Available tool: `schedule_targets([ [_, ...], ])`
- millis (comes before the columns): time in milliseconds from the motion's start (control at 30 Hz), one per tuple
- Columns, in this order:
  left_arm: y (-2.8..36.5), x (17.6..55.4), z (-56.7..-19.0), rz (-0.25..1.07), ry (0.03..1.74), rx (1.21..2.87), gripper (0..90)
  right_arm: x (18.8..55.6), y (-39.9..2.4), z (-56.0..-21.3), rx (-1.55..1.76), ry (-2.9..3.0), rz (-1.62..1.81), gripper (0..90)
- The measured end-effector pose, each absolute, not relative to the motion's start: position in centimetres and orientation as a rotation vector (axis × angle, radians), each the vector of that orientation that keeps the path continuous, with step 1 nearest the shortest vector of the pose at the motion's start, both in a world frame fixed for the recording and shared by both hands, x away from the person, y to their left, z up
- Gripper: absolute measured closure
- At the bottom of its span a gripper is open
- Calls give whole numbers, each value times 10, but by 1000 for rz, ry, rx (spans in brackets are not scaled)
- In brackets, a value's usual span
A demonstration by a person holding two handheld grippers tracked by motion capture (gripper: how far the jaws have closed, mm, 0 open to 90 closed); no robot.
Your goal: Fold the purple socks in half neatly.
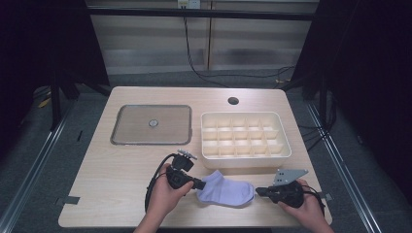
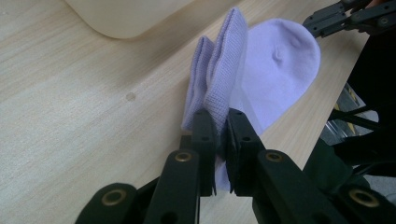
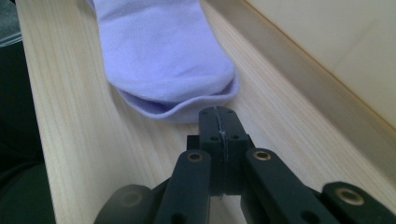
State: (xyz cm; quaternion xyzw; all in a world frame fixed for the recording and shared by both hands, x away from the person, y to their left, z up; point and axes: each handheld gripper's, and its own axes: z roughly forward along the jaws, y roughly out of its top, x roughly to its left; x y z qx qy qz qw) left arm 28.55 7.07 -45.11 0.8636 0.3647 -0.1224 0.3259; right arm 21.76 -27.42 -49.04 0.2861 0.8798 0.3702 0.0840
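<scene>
Two grippers sit low at the near edge of the table [image 1: 121,170], one at each end of a pale purple sock [image 1: 226,190]. The sock lies flat on the wood, just in front of the white divided tray [image 1: 245,137] and close to its near wall. In the left gripper view it appears as a stack of two layers, with the cuff end lifted and folded upward where it is held.

The left gripper [image 1: 198,185] is at the sock's left end. Its jaws are clamped on the ribbed cuff, with fabric pinched between the black pads [image 2: 205,135].

The right gripper [image 1: 259,191] is at the sock's right end, at the toe. In the right gripper view its jaws are pressed fully together with nothing between them, and the tips [image 3: 218,122] rest just short of the toe's rounded edge. Whether they touch the fabric cannot be told.

The tray stands empty of socks, its small compartments bare. To the left of the tray lies a flat grey square lid [image 1: 151,124] with a small knob at its middle, well apart from the sock.
</scene>
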Motion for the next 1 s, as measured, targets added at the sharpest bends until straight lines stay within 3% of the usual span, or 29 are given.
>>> schedule_targets([
  [1000,66,283,-441,-318,925,2273,836,226,-255,-498,837,2679,1121,900],
])
